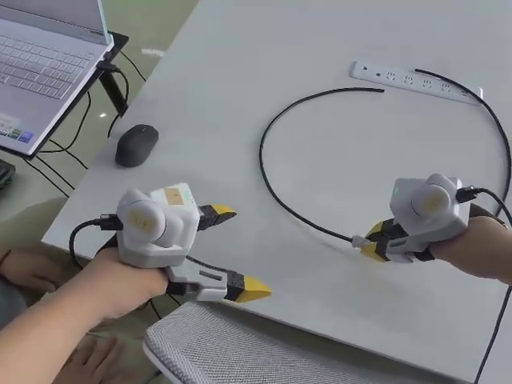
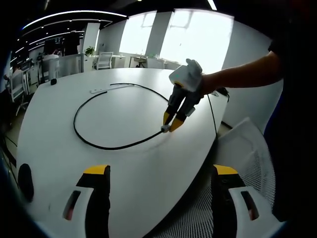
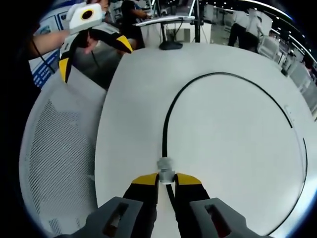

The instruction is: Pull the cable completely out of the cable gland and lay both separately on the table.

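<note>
The room is an open office with bright windows [image 2: 173, 34] beyond the far edge of the desk. The white desk [image 1: 320, 48] is broad, smooth and round-edged. A mesh chair [image 1: 240, 352] is tucked under its near edge.

The black cable [image 1: 261, 156] lies on it in one wide loop. Its free end lies by the power strip [image 1: 416, 82] at the far right edge. A laptop [image 1: 40, 64] sits beyond the far left corner, and a mouse [image 1: 136, 146] is close to the left edge.

The left gripper [image 1: 244, 250] hovers at the near left edge with its jaws spread wide and nothing in them. The right gripper [image 3: 167, 179], near the near right edge, has its jaws drawn narrow on the cable.

The small white cable gland [image 3: 166, 169] sits at its fingertips, threaded on the cable.

The pull looks not yet begun, as the gland is still on the cable. I judge the next move calls for the left gripper to cross over and pinch the gland, so that the cable can then be drawn back through it.
</note>
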### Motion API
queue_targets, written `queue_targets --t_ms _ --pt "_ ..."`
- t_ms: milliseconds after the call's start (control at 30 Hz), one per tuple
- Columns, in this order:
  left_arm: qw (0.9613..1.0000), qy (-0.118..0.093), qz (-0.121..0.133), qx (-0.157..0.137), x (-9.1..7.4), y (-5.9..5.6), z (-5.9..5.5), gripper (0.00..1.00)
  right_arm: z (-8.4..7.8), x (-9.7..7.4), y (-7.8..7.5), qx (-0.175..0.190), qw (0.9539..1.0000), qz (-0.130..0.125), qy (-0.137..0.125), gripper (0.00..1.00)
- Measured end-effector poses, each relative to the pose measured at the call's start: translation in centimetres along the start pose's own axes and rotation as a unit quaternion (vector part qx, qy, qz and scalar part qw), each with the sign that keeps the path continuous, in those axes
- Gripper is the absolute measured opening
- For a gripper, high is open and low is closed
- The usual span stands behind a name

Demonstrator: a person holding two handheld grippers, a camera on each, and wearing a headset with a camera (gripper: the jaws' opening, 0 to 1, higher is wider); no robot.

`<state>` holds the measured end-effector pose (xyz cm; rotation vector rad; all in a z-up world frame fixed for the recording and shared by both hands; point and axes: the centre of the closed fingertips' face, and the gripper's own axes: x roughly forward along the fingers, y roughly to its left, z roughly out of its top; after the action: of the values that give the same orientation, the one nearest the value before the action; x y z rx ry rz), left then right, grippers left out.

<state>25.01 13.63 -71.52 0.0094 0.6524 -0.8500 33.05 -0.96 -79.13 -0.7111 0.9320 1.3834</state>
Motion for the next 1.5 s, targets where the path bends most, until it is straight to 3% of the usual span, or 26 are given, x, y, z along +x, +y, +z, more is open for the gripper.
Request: queue_targets --t_ms 367,467,767,967,1133,1300,1500 --pt "0.9988 -0.029 -0.038 0.013 0.8 -1.4 2.6 0.85 2.4 -3.0 2.0 0.011 0.9996 -0.018 -0.02 0.07" --pt "0.9972 -0.04 -0.055 0.03 1.3 -2.2 3.9 0.84 3.1 -3.7 2.7 0.015 0.9993 -0.023 -0.026 0.07" --pt "0.9931 -0.053 -0.091 0.051 2.5 -3.8 6.3 0.82 4.4 -5.5 4.7 0.019 0.9987 -0.032 -0.035 0.07" --pt "0.9919 -0.042 -0.099 0.068 3.2 -4.1 6.7 0.86 4.8 -6.5 5.5 0.019 0.9983 -0.038 -0.039 0.07" --pt "0.989 -0.045 -0.116 0.081 3.7 -4.8 7.4 0.85 5.2 -7.1 6.7 0.005 0.9982 -0.041 -0.044 0.07" --pt "0.9867 -0.037 -0.131 0.088 4.7 -5.4 7.3 0.83 5.4 -7.2 7.8 -0.006 0.9981 -0.045 -0.042 0.07" --pt "0.9842 -0.043 -0.152 0.079 5.4 -6.6 7.4 0.77 5.9 -7.5 9.0 -0.014 0.9981 -0.04 -0.045 0.07"
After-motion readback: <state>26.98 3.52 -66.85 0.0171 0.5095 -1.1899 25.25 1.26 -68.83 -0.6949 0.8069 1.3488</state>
